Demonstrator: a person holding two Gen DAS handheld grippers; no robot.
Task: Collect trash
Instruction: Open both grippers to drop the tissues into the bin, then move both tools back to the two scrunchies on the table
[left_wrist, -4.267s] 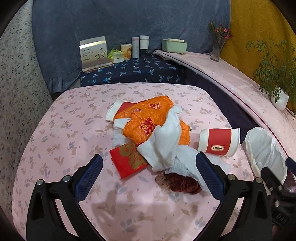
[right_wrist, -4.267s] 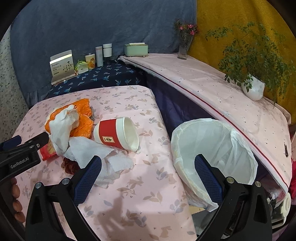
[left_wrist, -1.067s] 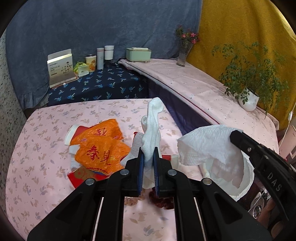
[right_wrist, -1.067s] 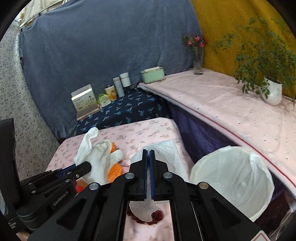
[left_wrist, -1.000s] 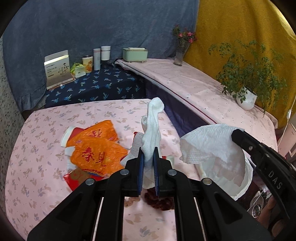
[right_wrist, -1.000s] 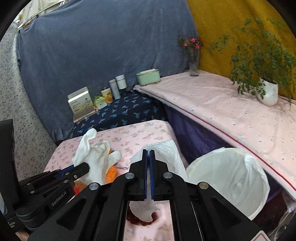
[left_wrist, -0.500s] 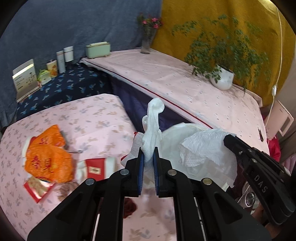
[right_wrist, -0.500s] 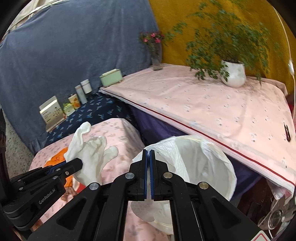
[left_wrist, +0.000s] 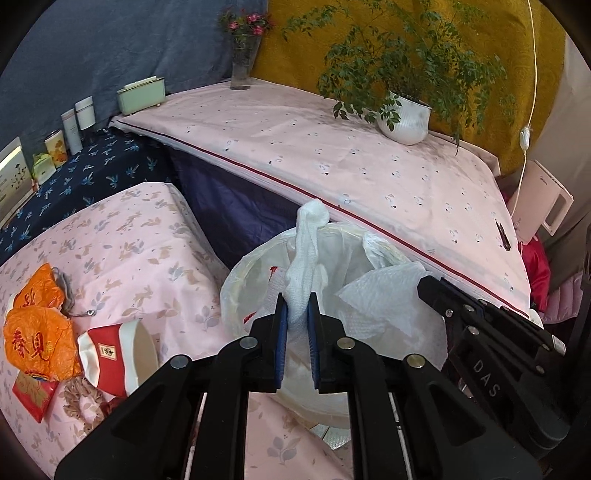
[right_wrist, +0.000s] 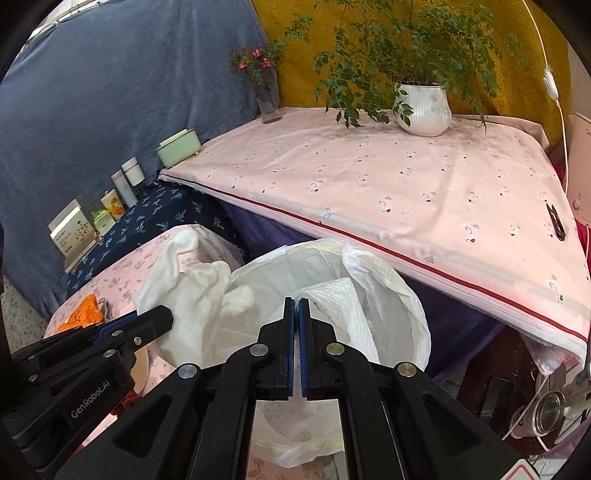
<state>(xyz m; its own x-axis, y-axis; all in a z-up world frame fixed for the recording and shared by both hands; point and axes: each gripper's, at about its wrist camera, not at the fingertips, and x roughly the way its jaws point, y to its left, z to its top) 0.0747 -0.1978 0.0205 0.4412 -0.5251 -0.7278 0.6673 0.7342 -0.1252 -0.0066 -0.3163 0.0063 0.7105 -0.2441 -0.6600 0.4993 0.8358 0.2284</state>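
Note:
My left gripper (left_wrist: 295, 306) is shut on a white cloth glove (left_wrist: 308, 251) and holds it over the open white-lined trash bin (left_wrist: 236, 280). My right gripper (right_wrist: 296, 310) is shut on a white paper towel (right_wrist: 343, 306) and holds it over the same bin (right_wrist: 413, 295). The glove also shows in the right wrist view (right_wrist: 192, 291), and the paper towel in the left wrist view (left_wrist: 380, 295). On the pink table (left_wrist: 140, 236) lie an orange bag (left_wrist: 33, 332), a red paper cup (left_wrist: 118, 354) on its side, a red packet (left_wrist: 31, 391) and a dark reddish clump (left_wrist: 85, 398).
A higher pink-covered table (left_wrist: 369, 173) stands behind the bin with a potted plant (left_wrist: 404, 118), a flower vase (left_wrist: 242, 62) and a green box (left_wrist: 140, 94). Bottles and cartons (left_wrist: 74, 125) stand on a dark blue surface at the back left.
Both grippers have swung right from above the table to over the bin, carrying the glove and the paper towel. Both stay shut.

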